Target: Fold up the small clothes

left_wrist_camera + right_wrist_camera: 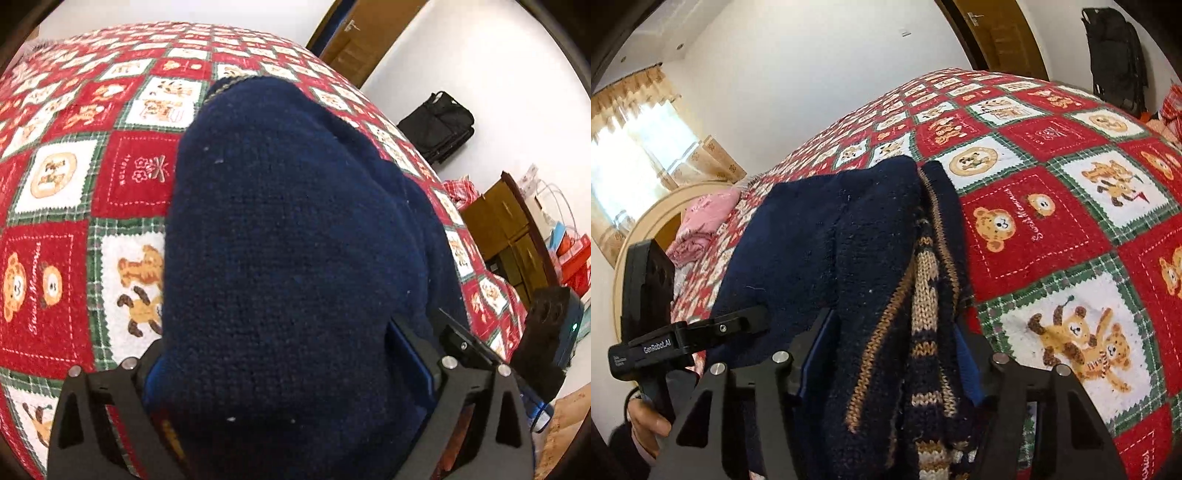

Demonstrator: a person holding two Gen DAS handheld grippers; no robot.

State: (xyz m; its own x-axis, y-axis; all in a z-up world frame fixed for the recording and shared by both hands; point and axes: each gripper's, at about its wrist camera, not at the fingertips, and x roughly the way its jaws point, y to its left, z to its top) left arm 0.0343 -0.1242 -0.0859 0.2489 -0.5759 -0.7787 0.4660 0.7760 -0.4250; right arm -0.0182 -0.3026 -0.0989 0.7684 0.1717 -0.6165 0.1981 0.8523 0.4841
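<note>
A small navy knitted sweater (295, 240) with tan and cream striped patterning (923, 295) lies on a red, white and green teddy-bear blanket (55, 258). My left gripper (291, 373) is shut on the sweater's near edge; the fabric hides the fingertips. My right gripper (890, 354) is shut on another part of the sweater (849, 240), with cloth bunched between its blue pads. The left gripper shows at the left of the right wrist view (701, 328), touching the sweater. The right gripper's body shows at the right of the left wrist view (546, 332).
The blanket (1071, 221) covers a bed. A pink garment (701, 221) lies near the headboard (646, 221). A black bag (439, 125), a wooden door (365, 33) and a wooden cabinet (506, 229) stand beyond the bed on the white floor.
</note>
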